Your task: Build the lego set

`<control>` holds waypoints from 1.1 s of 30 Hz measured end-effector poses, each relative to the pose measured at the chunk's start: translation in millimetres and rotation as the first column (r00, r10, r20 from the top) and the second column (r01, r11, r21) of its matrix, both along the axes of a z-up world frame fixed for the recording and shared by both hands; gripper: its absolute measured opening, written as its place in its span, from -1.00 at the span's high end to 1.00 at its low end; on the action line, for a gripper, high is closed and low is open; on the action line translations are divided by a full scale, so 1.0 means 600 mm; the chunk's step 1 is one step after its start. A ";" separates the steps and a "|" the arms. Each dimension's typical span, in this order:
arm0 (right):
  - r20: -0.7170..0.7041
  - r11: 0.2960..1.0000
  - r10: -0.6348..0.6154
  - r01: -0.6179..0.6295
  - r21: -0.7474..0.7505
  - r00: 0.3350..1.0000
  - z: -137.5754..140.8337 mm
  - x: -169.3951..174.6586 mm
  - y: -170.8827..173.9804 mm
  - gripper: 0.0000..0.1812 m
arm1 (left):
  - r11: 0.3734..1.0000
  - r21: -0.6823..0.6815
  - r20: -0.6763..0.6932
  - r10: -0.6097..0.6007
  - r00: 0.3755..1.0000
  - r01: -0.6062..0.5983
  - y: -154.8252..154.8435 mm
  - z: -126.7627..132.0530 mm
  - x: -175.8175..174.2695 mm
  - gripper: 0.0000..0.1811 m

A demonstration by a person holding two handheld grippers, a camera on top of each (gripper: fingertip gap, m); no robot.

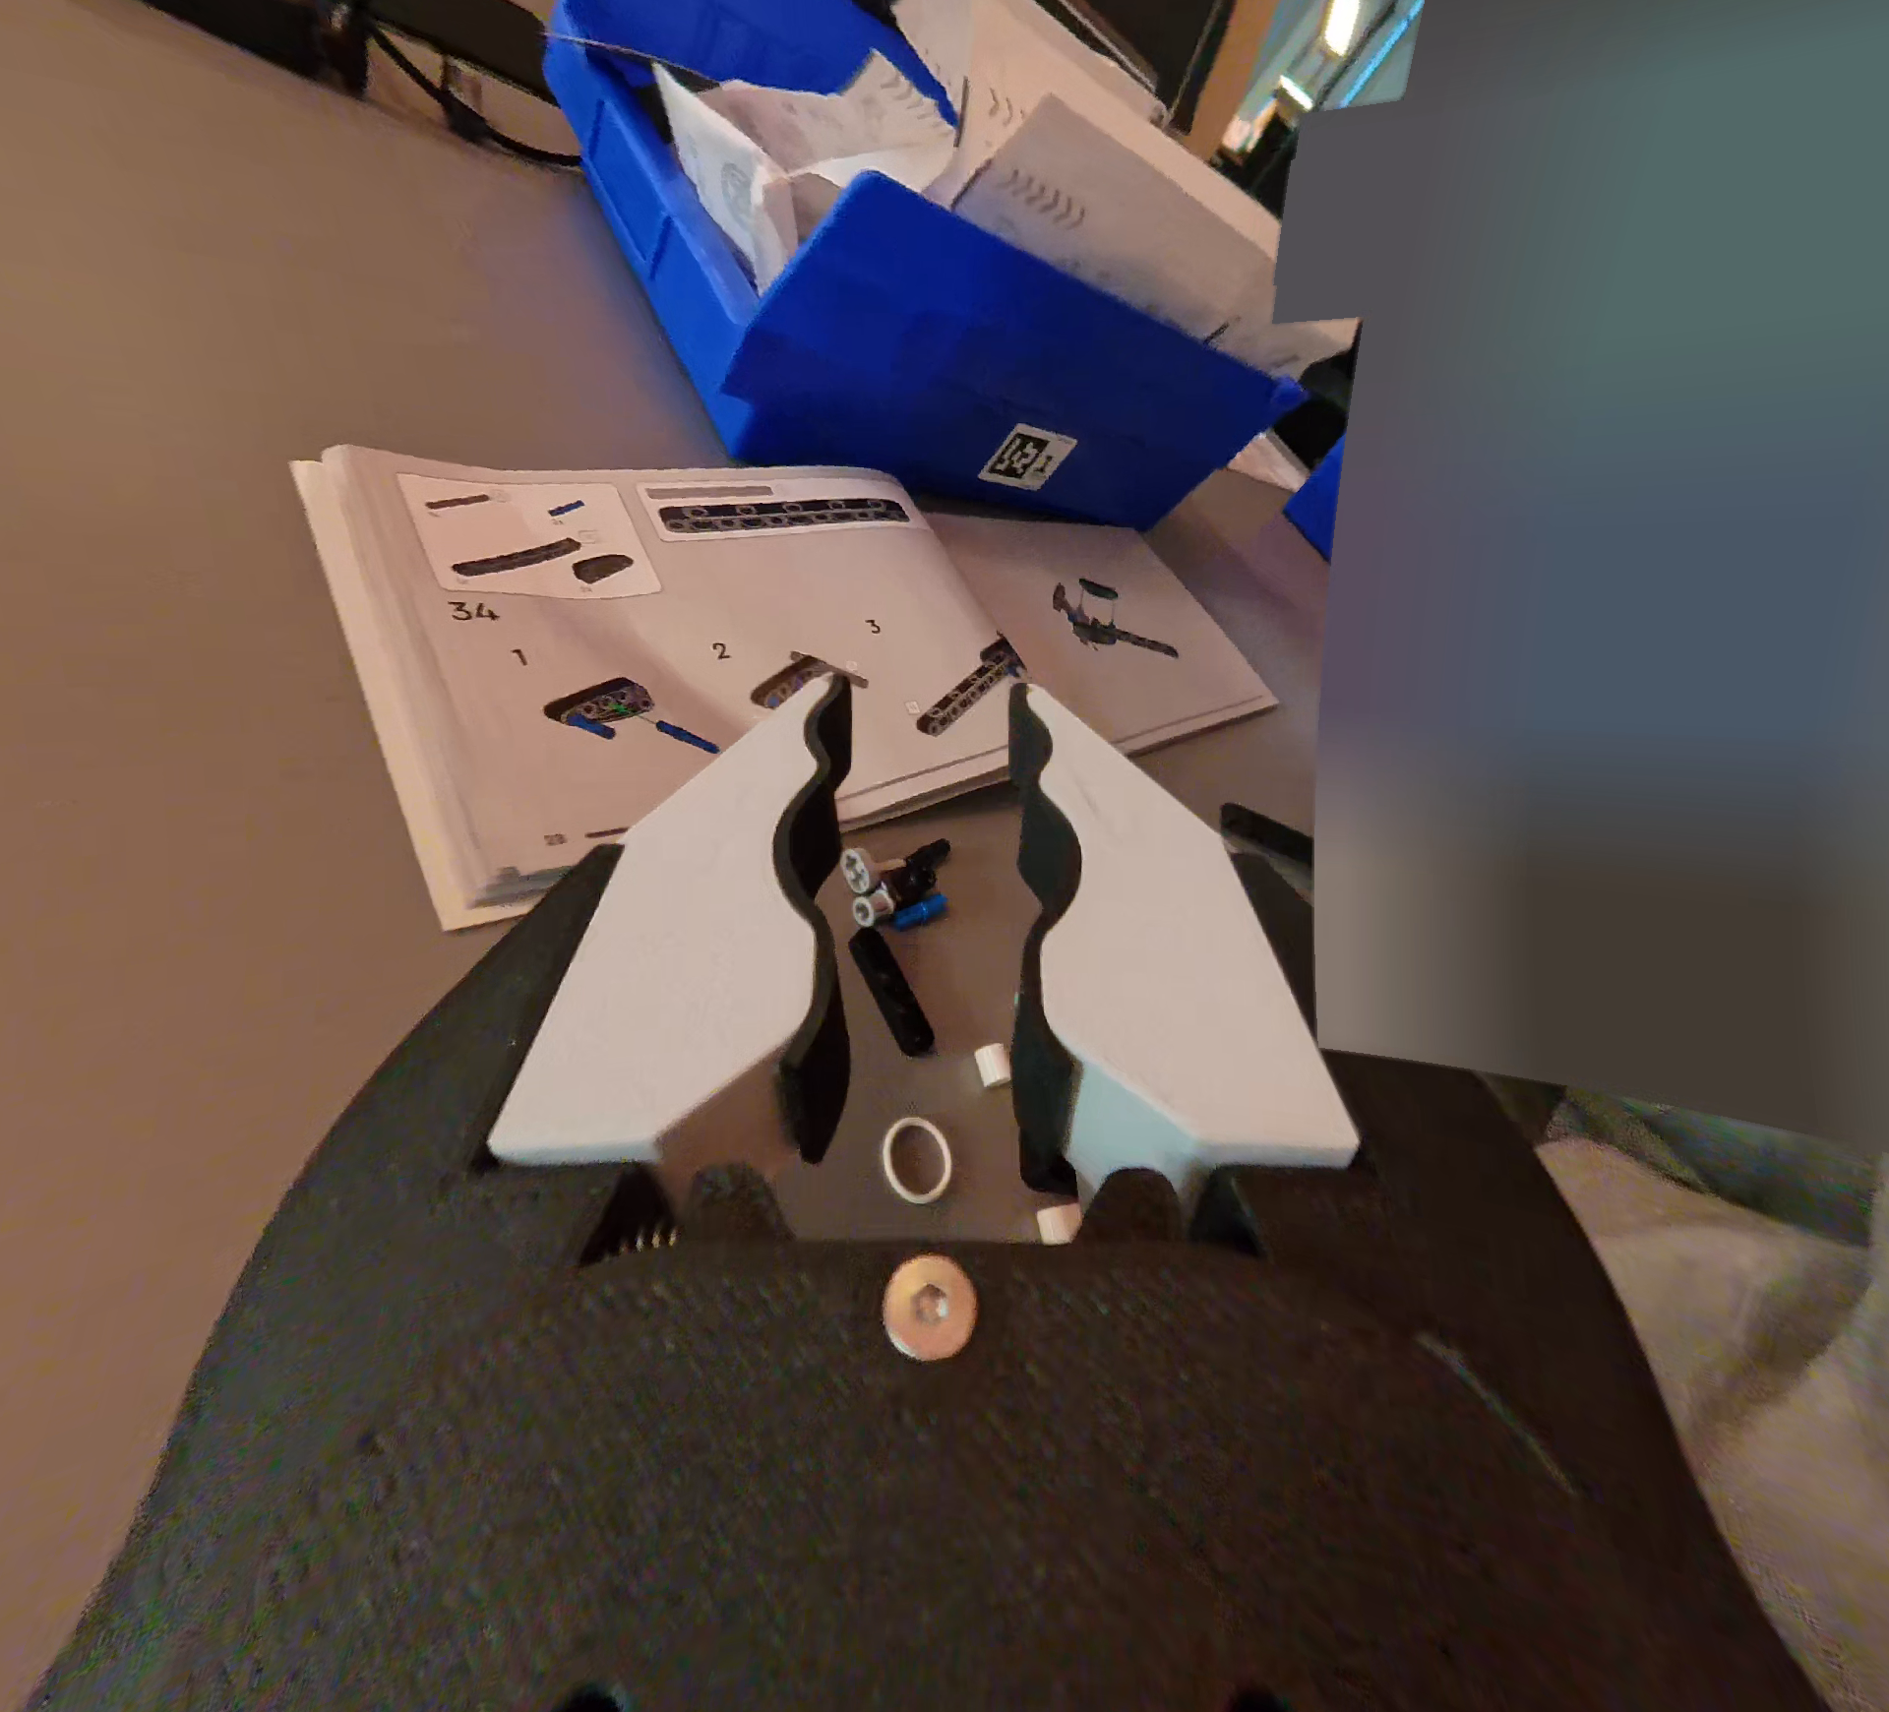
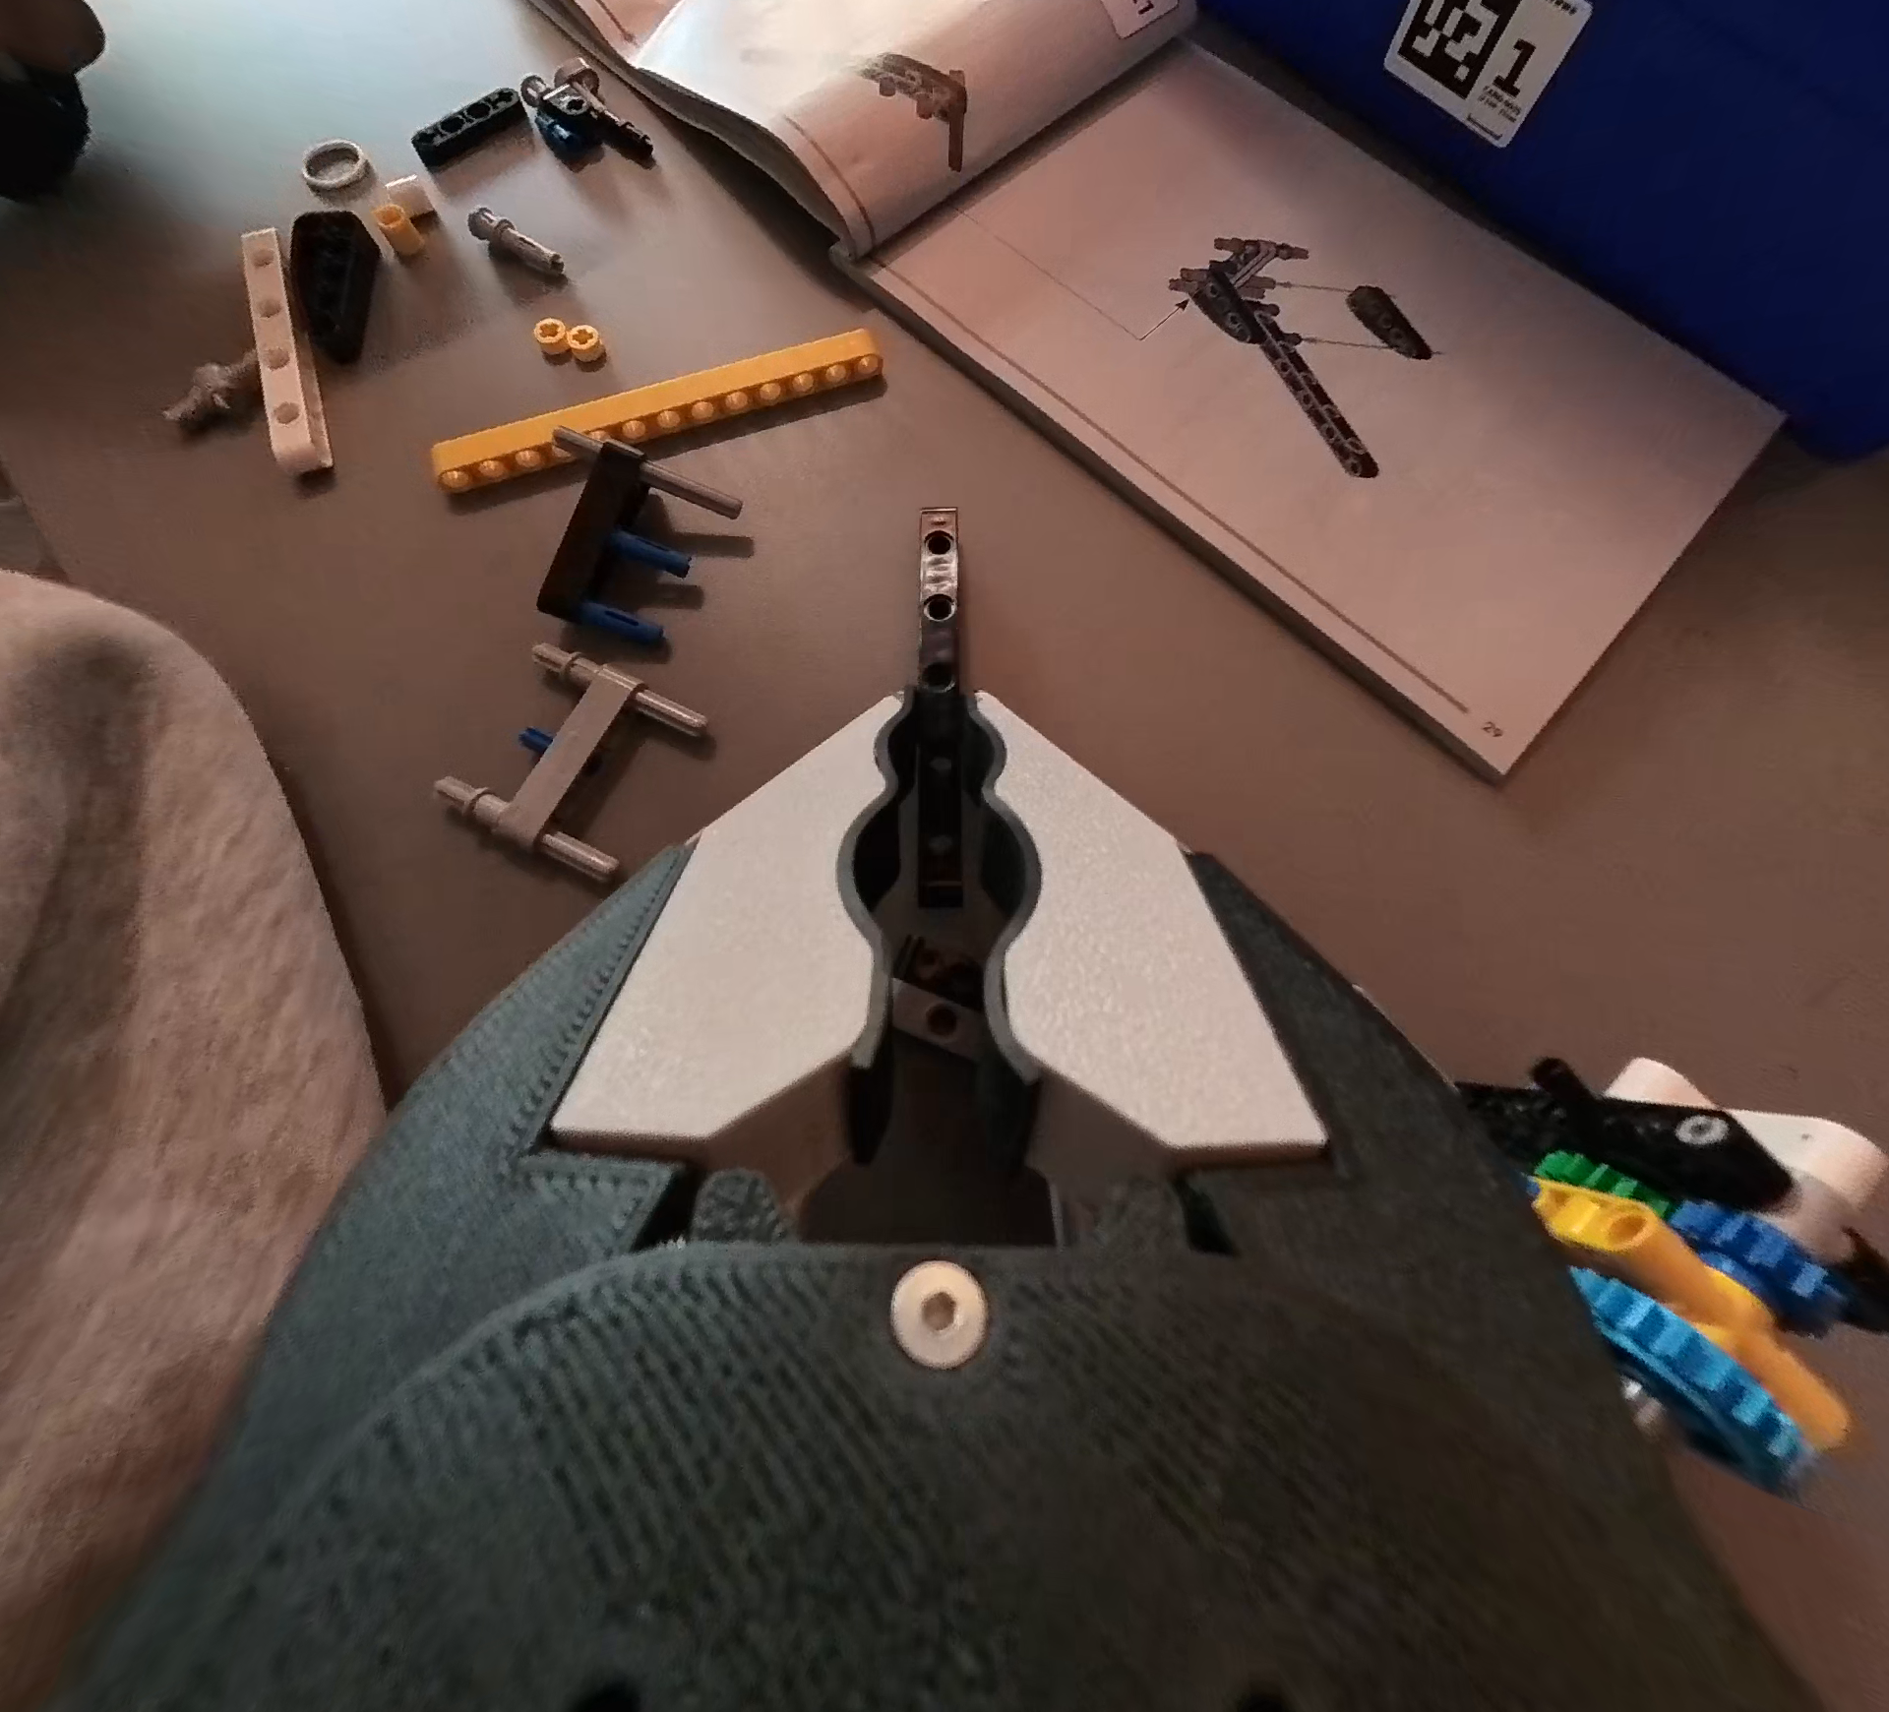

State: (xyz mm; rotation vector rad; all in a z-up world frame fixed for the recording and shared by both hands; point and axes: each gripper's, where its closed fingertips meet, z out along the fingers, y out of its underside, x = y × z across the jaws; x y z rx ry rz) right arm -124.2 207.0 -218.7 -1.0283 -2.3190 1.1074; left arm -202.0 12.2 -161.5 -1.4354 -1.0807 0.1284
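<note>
My right gripper [image 2: 938,702] is clamped tight on a black holed beam [image 2: 938,579], which sticks out past my fingertips above the tabletop [image 2: 1278,896]. My left gripper [image 1: 928,692] hangs with its jaws well apart and nothing between them; below that gap lie a short black beam [image 1: 891,991], a white ring [image 1: 917,1158] and a small cluster of pins [image 1: 900,886]. The open instruction booklet [image 2: 1278,395] lies just beyond my right fingertips, against the blue bin [image 2: 1687,130]. Left of the held beam lie a long yellow beam [image 2: 654,411], a black piece with blue pins [image 2: 603,554] and a grey axle frame [image 2: 567,758]. A gear assembly [image 2: 1676,1244] sits at my right.
</note>
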 end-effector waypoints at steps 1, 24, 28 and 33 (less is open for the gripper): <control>0.000 1.000 -0.001 0.001 0.001 1.000 0.000 0.000 0.000 0.92 | 1.000 -0.007 -0.003 -0.007 1.000 0.007 0.004 -0.001 0.002 0.69; -0.011 1.000 0.000 0.000 0.019 1.000 -0.001 0.000 0.000 0.93 | 1.000 0.010 0.009 -0.015 1.000 0.015 0.009 0.000 0.008 0.70; -0.011 1.000 -0.002 0.002 0.018 1.000 -0.001 0.000 0.000 0.94 | 1.000 -0.006 0.006 -0.023 1.000 0.023 0.015 -0.001 0.011 0.70; -0.030 0.999 -0.004 0.006 0.051 1.000 -0.003 -0.001 0.001 0.93 | 0.999 -0.011 0.007 -0.033 0.999 0.033 0.020 -0.002 0.013 0.70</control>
